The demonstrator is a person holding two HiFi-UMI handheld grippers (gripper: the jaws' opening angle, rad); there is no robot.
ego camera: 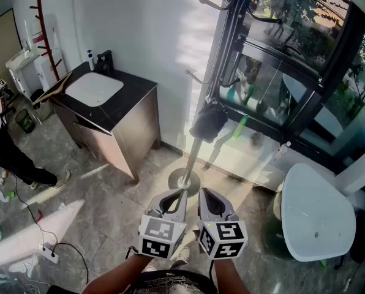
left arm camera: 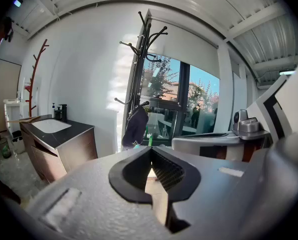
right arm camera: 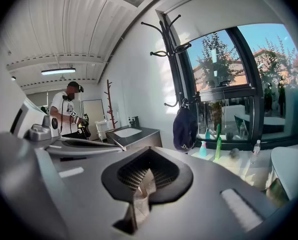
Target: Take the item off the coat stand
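Note:
A dark navy item (ego camera: 208, 121) hangs from a low hook of the black coat stand (ego camera: 188, 158), which stands by the window on a round metal base. It also shows in the left gripper view as the dark item (left arm camera: 135, 126) on the stand (left arm camera: 139, 59), and in the right gripper view as the dark item (right arm camera: 185, 129). My left gripper (ego camera: 175, 193) and right gripper (ego camera: 208, 192) are side by side low in the head view, well short of the stand. Both are shut with nothing held, tips meeting at the left gripper (left arm camera: 150, 149) and the right gripper (right arm camera: 149, 152).
A dark vanity cabinet with a white sink (ego camera: 94, 89) stands at the left wall. A white round table (ego camera: 317, 213) is at the right. A person (ego camera: 11, 155) stands far left near floor cables (ego camera: 48, 250). Bottles (right arm camera: 218, 144) line the window sill. A red coat stand (ego camera: 45, 17) is in the back corner.

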